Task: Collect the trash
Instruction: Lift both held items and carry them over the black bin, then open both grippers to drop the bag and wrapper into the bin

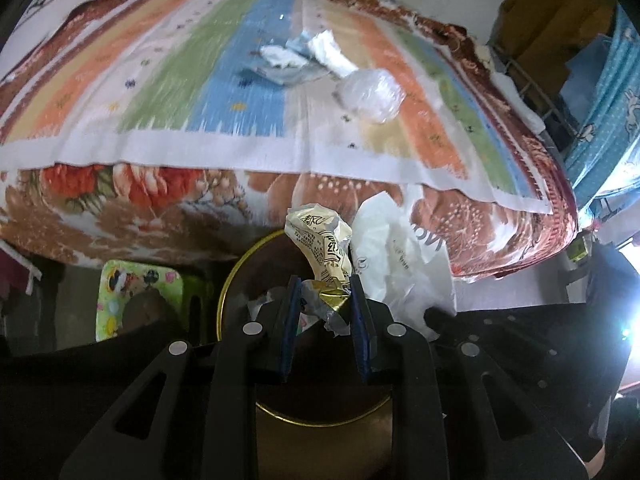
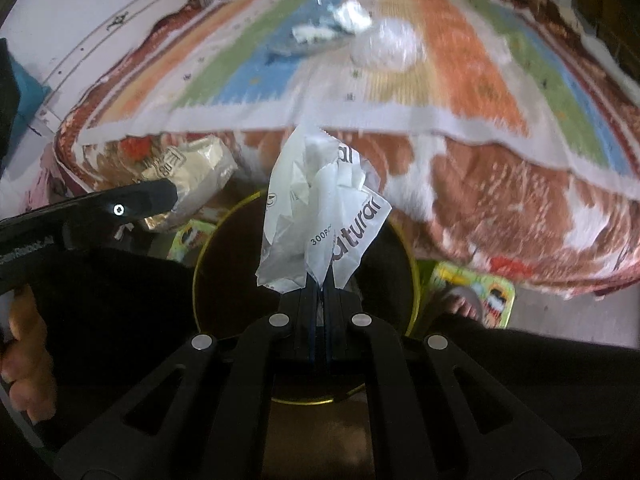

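Observation:
My left gripper (image 1: 323, 286) is shut on a crumpled gold wrapper (image 1: 320, 246) and holds it over the round gold-rimmed bin (image 1: 229, 280). My right gripper (image 2: 319, 286) is shut on a crumpled white plastic bag (image 2: 320, 216) with printed lettering, held over the same bin (image 2: 414, 280). The white bag also shows in the left wrist view (image 1: 400, 264), and the gold wrapper in the right wrist view (image 2: 192, 168). More trash lies on the bed: a clear plastic ball (image 1: 370, 94), white crumpled pieces (image 1: 328, 52) and a pale blue wrapper (image 1: 288, 72).
The bed with a striped cloth (image 1: 160, 80) over a floral blanket (image 1: 140, 196) fills the back. Green cartoon-print stools (image 1: 136, 296) stand beside the bin on the floor. A metal rack and blue curtain (image 1: 600, 92) stand at the right.

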The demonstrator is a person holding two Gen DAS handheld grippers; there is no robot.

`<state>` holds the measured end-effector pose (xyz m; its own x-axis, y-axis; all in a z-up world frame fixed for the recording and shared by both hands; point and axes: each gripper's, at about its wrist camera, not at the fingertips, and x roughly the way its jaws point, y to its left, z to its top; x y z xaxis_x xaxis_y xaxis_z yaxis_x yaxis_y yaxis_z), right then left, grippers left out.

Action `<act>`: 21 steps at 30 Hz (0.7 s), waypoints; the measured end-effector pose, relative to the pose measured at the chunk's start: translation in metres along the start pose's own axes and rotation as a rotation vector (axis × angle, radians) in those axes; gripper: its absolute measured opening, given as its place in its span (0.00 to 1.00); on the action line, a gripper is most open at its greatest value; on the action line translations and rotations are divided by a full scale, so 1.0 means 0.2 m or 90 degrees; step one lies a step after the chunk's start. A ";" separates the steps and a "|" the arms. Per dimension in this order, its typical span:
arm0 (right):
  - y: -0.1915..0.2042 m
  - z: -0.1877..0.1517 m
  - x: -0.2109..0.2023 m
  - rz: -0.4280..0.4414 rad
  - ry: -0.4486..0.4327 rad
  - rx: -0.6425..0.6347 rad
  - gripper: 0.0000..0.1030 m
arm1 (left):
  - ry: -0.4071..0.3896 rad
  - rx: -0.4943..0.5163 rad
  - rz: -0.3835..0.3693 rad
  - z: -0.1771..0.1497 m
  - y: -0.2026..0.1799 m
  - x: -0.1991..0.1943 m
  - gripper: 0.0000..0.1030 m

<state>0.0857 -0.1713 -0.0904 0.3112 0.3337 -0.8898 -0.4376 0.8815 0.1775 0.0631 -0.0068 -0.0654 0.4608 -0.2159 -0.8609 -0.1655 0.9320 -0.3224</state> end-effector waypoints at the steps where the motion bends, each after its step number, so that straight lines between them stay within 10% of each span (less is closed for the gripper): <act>1: 0.00 0.00 0.02 -0.002 0.008 0.004 0.02 | 0.011 -0.008 0.002 0.00 0.01 0.02 0.22; 21: -0.11 0.00 0.31 0.005 0.131 0.100 0.04 | 0.153 -0.160 -0.002 -0.01 0.15 0.36 0.22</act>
<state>0.1144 -0.1694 -0.1503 0.1230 0.2801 -0.9520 -0.2986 0.9253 0.2337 0.0902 0.0061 -0.1377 0.2477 -0.3090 -0.9182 -0.3882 0.8367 -0.3863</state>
